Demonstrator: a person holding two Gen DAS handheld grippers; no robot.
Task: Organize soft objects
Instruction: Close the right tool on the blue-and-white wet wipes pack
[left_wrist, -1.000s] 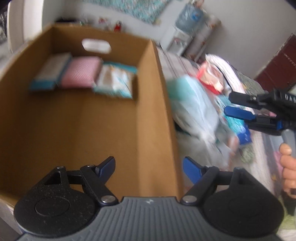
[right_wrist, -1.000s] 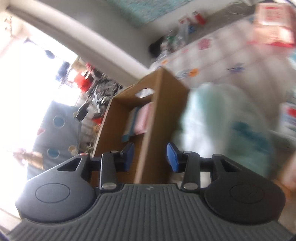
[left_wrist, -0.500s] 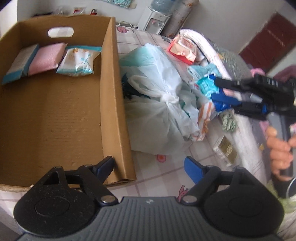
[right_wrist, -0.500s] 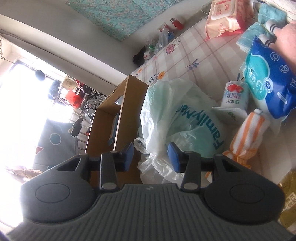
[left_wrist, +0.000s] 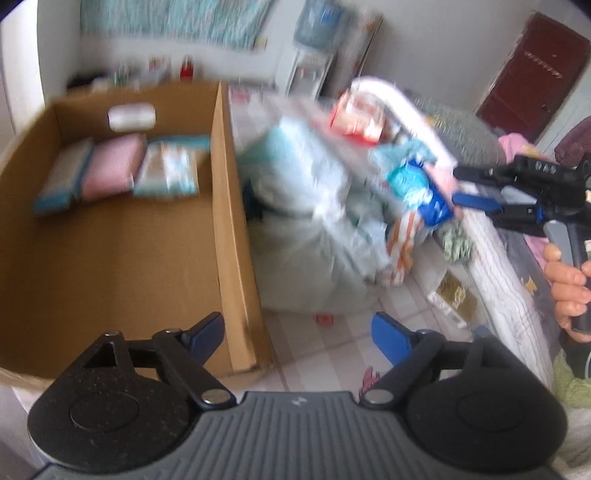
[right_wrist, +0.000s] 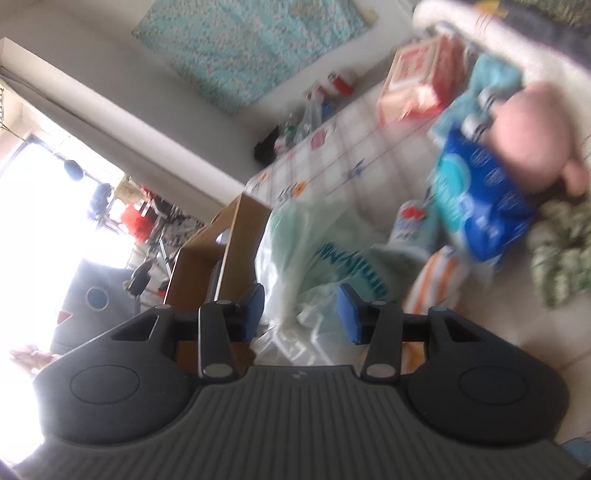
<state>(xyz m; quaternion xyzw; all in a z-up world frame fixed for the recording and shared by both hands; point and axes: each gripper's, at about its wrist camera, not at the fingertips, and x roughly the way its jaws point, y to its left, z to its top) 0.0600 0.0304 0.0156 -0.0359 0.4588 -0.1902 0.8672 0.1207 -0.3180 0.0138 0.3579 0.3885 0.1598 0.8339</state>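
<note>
Three soft packs (left_wrist: 118, 173) lie along the box's (left_wrist: 229, 236) far wall, plastic bag (left_wrist: 310, 236) just beside it, left tongs (left_wrist: 297, 332) wide, opening, empty, right tongs (right_wrist: 301, 310) narrower, opening, empty before the bag.

The right tongs (right_wrist: 301, 312) were opening, with nothing pressed between the blue pads (right_wrist: 349, 317); a pale green plastic bag (right_wrist: 317, 258) lay beyond them. A cardboard box (right_wrist: 218, 254) stood just left of the bag. To the right, a blurred hand (right_wrist: 532, 144) touched a blue packet (right_wrist: 480, 206), near an orange-striped cloth (right_wrist: 439, 280) and a red-and-white packet (right_wrist: 417, 85).
</note>
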